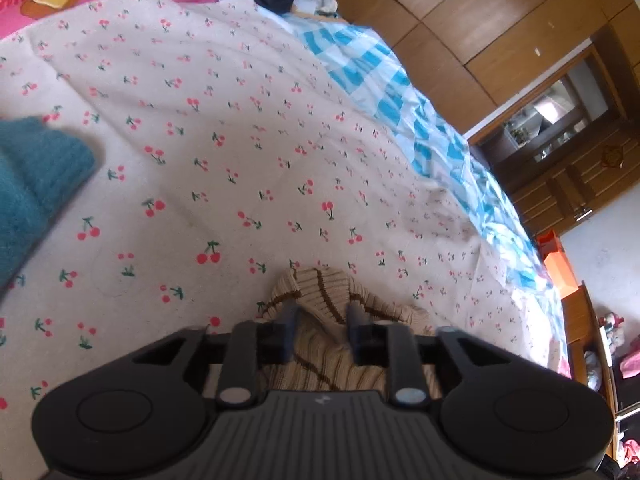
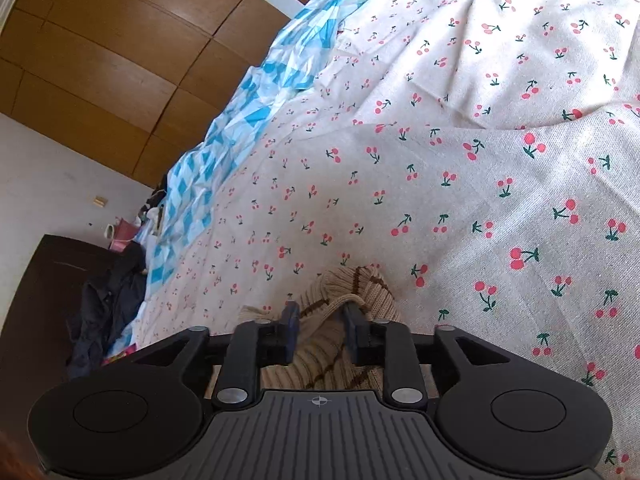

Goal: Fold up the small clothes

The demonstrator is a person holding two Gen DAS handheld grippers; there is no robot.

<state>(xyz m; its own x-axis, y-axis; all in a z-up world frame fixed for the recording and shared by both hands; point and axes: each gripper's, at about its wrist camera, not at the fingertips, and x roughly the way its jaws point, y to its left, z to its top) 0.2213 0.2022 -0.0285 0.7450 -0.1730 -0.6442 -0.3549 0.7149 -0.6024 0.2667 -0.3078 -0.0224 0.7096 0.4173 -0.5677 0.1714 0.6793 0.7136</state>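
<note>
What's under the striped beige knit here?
The beige striped knit lies on the cherry-print sheet, with the left gripper and right gripper gripping it. Anything beneath its folds is hidden.

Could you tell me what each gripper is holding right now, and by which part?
Both the left gripper and right gripper pinch the beige striped knit garment at bunched ribbed edges.

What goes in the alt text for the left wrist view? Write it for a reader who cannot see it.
The left gripper pinches a beige knit garment with brown stripes above a cherry-print bedsheet. A teal fuzzy garment lies at the left edge, and a blue-and-white checked cover runs along the bed's far side by wooden wardrobes.
</note>
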